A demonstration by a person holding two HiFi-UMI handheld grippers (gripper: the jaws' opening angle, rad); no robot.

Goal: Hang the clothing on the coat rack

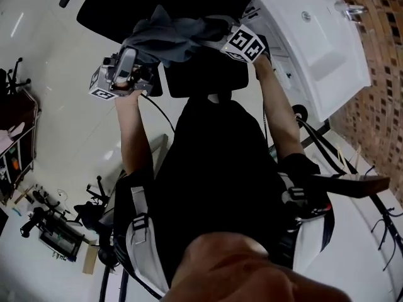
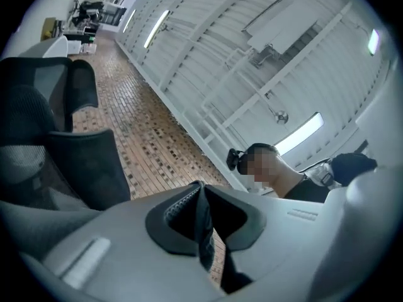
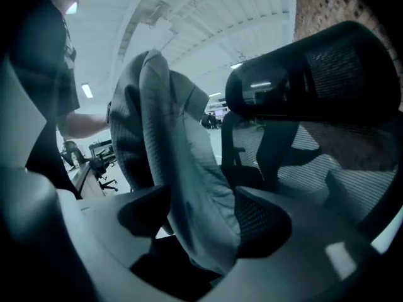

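We pinch the gray garment (image 1: 176,39) in our left tongs (image 2: 201,190), while our right tongs (image 3: 204,218) stand wide around its fold.

Head view: glossy white floor (image 1: 69,118) fills 9 o'clock. Brick-pattern wall (image 1: 378,87) at 3 o'clock, white basin-like unit (image 1: 321,36) at 1 o'clock. Black mesh office chair (image 1: 208,74) at 12 o'clock. More office chairs (image 1: 94,209) and cluttered equipment (image 1: 53,238) at 8 o'clock. Left gripper view: white slatted ceiling (image 2: 208,36) with lit strip lights (image 2: 154,29), brick wall at 9 o'clock. Bright, even light.
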